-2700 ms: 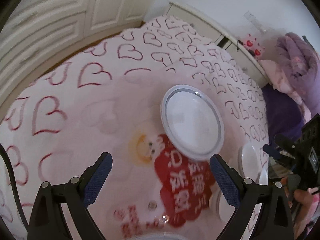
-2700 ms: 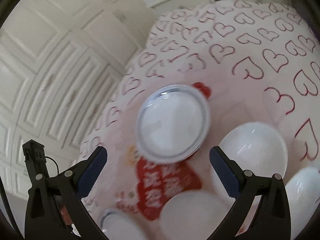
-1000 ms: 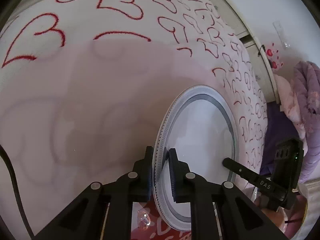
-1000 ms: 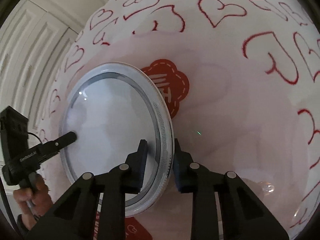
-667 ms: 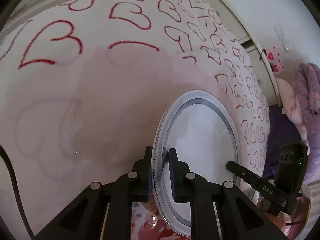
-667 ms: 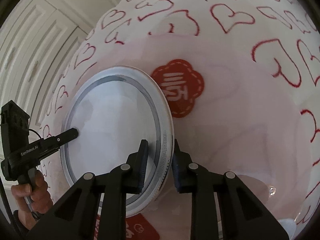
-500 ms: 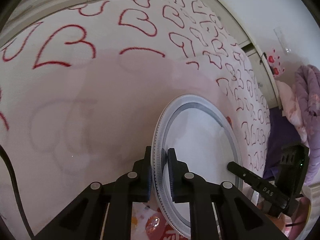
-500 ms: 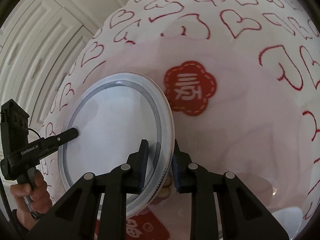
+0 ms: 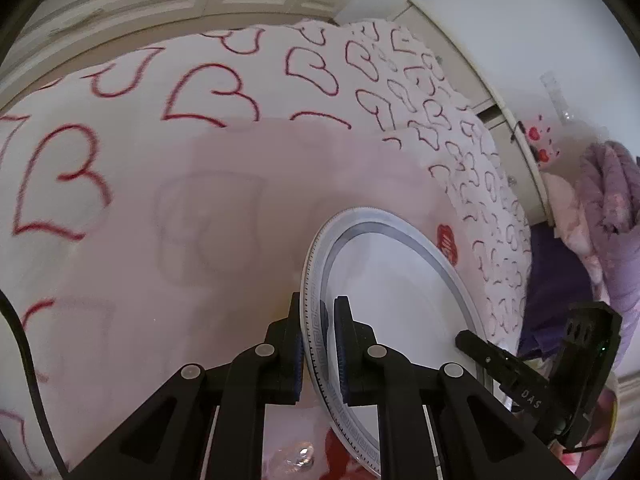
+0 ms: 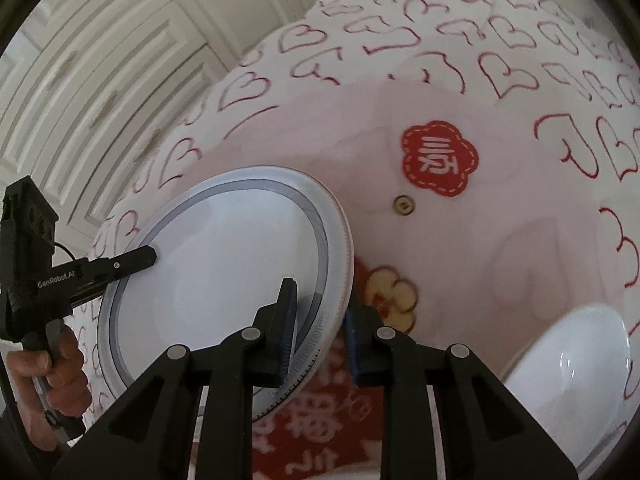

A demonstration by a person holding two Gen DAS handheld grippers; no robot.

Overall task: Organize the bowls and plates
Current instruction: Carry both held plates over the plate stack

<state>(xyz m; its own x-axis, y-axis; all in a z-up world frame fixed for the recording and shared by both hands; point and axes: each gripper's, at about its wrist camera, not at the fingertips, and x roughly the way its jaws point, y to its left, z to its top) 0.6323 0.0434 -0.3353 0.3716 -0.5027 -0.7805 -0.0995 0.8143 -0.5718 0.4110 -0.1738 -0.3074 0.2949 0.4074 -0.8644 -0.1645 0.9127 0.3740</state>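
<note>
Since half a second ago you have raised the plate (image 9: pixel 392 300) further off the bed (image 9: pixel 200 200); more of the red flower patch (image 10: pixel 439 159) and a small round button (image 10: pixel 403 205) now show past its rim.

Plate: white, round, grey band inside the rim, fine key pattern on the outer edge. It hangs above the pink printed cloth (image 10: pixel 460 240), held tilted between both tools.

Left gripper (image 9: pixel 317 344): jaws closed on the near rim, one pad on each face. Right gripper (image 10: pixel 318 316): jaws clamped on the opposite rim the same way.

Hidden or unclear: the plate's lower edge is cut off behind the gripper bodies in both views. A white bowl (image 10: pixel 560 380) at lower right is partly cropped. The heart print is blurred.

Pose: your left hand (image 10: pixel 52 376) wraps the left tool's handle, fingers curled. Your right hand is barely visible.
</note>
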